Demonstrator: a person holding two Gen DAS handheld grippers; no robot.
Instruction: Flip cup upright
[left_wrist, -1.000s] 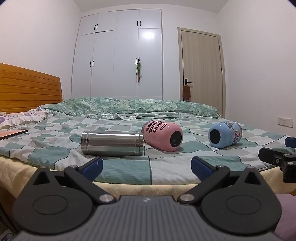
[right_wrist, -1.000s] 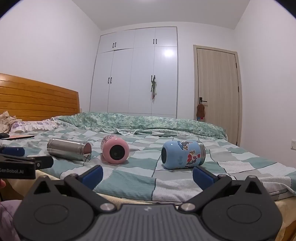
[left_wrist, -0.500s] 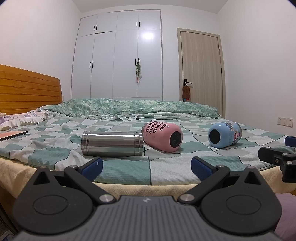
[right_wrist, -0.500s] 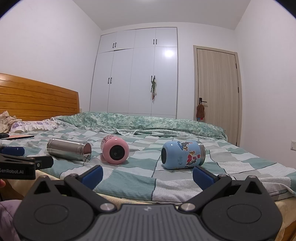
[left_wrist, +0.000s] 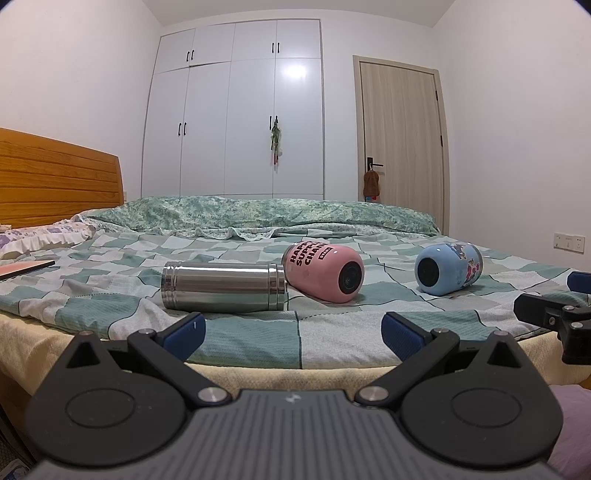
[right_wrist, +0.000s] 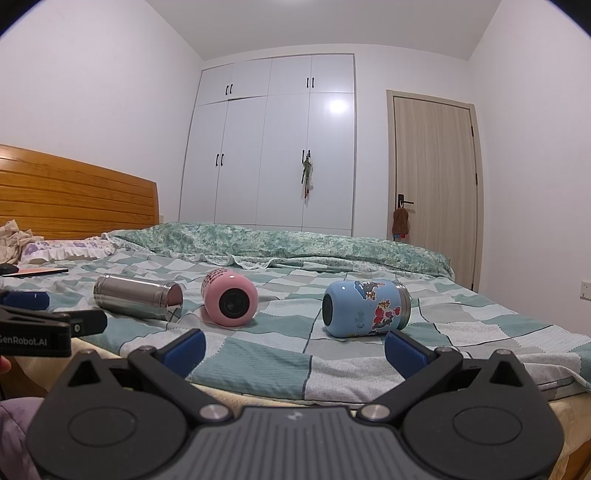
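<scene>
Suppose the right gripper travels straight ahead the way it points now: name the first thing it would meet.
Probably the checked bedspread at the bed's near edge. Beyond it, the blue cup lies nearest that line, slightly right of centre; depth is uncertain.

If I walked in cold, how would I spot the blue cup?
Look at the bed with the green checked cover. Three cups lie on their sides in a row near its front edge; the blue cup is at the door end, apart from the pink cup. Only it carries cartoon stickers.
</scene>
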